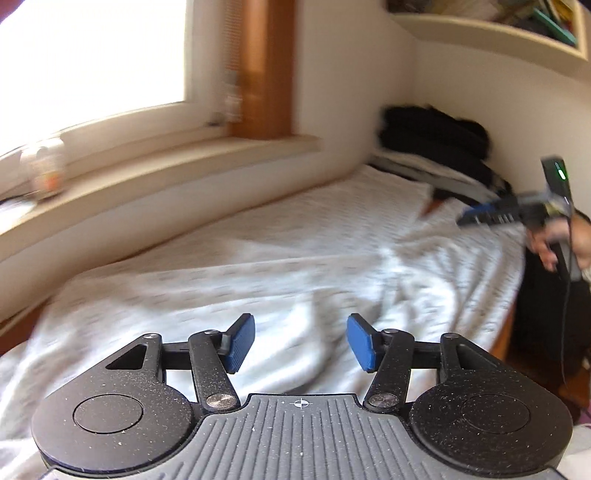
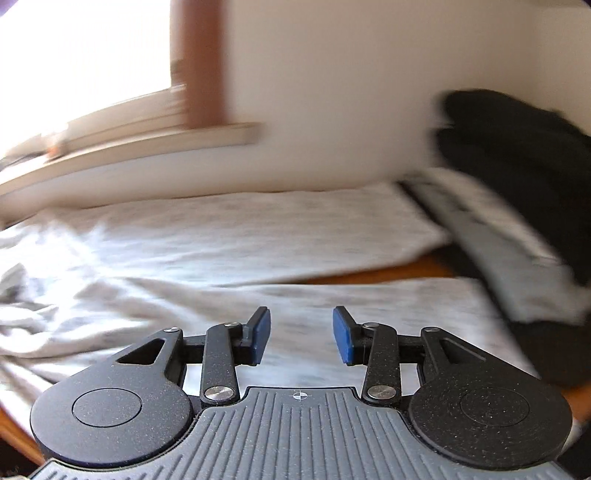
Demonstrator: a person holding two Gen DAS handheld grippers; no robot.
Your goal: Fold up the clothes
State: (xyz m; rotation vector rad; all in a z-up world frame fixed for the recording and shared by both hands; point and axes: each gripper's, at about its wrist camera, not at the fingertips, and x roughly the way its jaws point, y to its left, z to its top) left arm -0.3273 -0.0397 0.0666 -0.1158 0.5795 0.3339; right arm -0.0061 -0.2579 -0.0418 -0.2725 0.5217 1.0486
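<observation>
A white garment with a faint grey pattern (image 1: 258,258) lies spread and wrinkled over a wooden surface. My left gripper (image 1: 301,341) hovers above its near part, blue pads apart with nothing between them. In the left wrist view my right gripper (image 1: 487,216) shows blurred at the right edge, held by a hand (image 1: 554,240). In the right wrist view the right gripper (image 2: 301,336) is open over the same white garment (image 2: 221,236), gripping nothing. A stack of folded black clothes (image 2: 517,155) sits at the far right on a grey and white folded piece (image 2: 498,236).
The black stack (image 1: 432,136) fills the corner by the wall. A window sill (image 1: 166,173) runs along the left with a small jar (image 1: 44,170) on it. A shelf (image 1: 517,29) hangs high at the right. Bare orange wood (image 2: 369,275) shows between cloth layers.
</observation>
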